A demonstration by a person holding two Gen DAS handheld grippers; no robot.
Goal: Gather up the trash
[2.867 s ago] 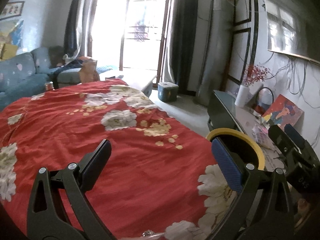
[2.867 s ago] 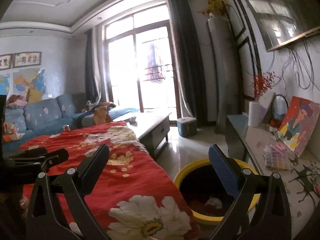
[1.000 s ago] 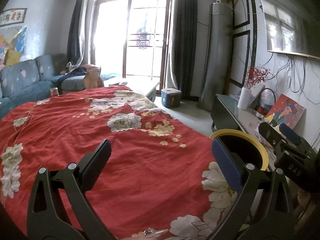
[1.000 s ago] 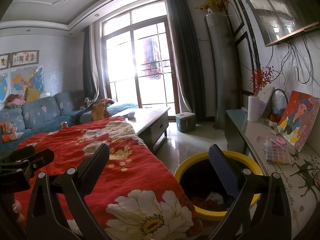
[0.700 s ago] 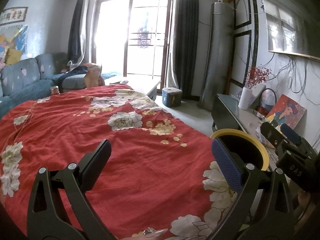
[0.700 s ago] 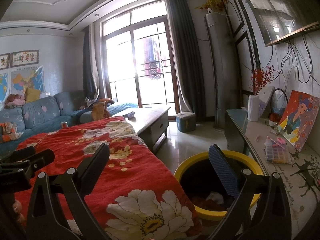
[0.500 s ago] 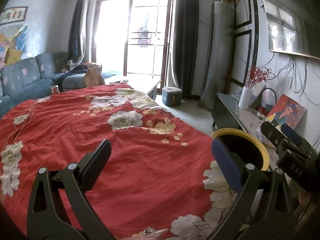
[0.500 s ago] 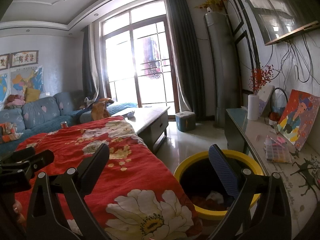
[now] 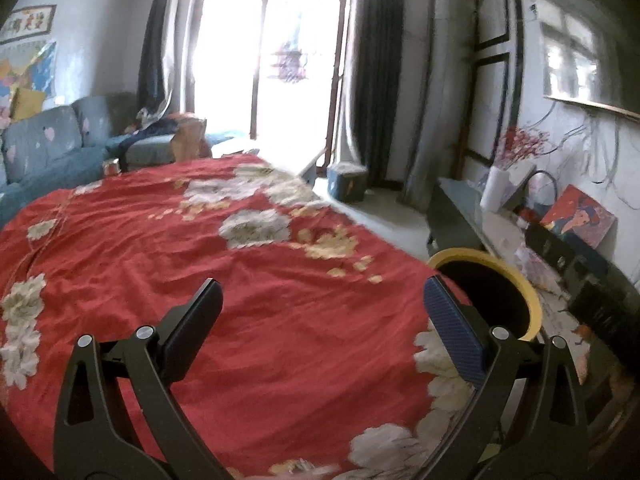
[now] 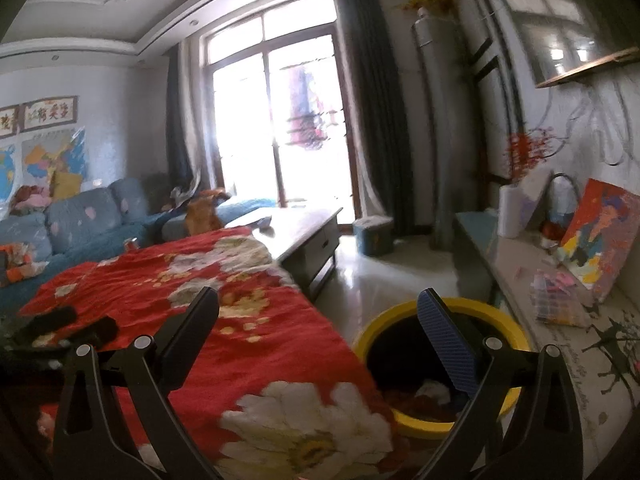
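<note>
Both my left claw [image 9: 320, 316] and right claw [image 10: 318, 322] gape empty; with trash already in the yellow bin [image 10: 508, 328], I next hunt another piece.

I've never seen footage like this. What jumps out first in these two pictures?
The big red floral cloth fills the middle of both views, spread over a low surface. At its right edge stands a yellow-rimmed bin with trash at its bottom. Closest to the camera, the left claw and right claw both gape open and empty, with a bright glass door beyond.
</note>
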